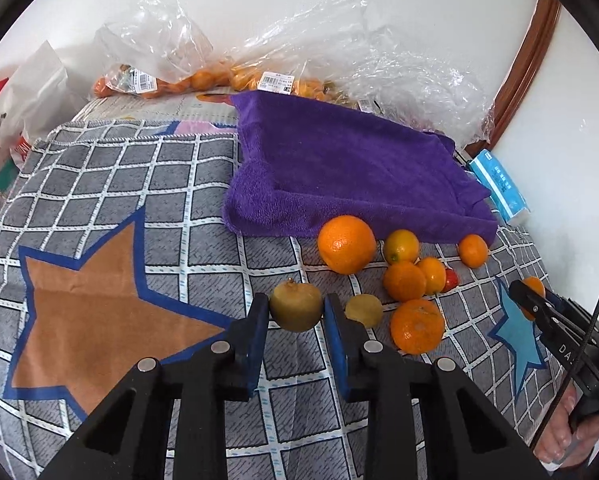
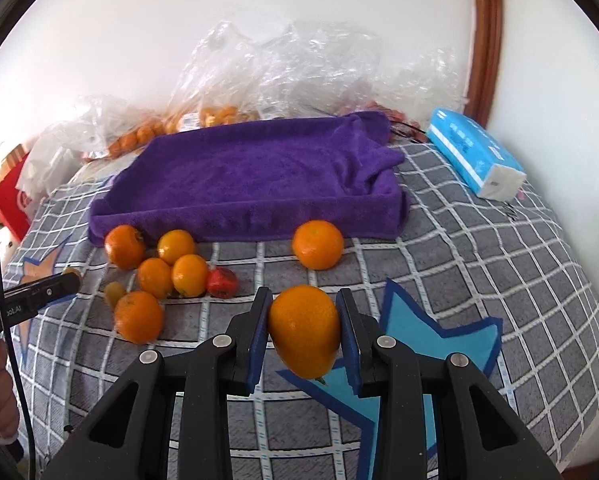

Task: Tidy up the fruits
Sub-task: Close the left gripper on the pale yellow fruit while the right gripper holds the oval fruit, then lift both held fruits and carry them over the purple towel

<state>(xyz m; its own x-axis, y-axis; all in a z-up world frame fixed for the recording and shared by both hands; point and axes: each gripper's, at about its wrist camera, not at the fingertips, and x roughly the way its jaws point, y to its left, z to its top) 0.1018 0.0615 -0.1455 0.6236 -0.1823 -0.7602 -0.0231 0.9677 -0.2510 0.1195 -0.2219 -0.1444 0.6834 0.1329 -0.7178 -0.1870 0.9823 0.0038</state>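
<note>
Both tongs are loaded — left tongs (image 1: 295, 309) pinching a brownish kiwi (image 1: 295, 306), right tongs (image 2: 302, 329) clamped on an orange (image 2: 304, 330), lifted off the checked cloth, probably headed for the purple-lined tray (image 2: 255, 216) at the far edge. Only the right view shows the red fruit (image 2: 222, 282) clearly.

White wall (image 2: 139, 40), brown wood trim (image 2: 487, 40), prob. doorframe.
</note>
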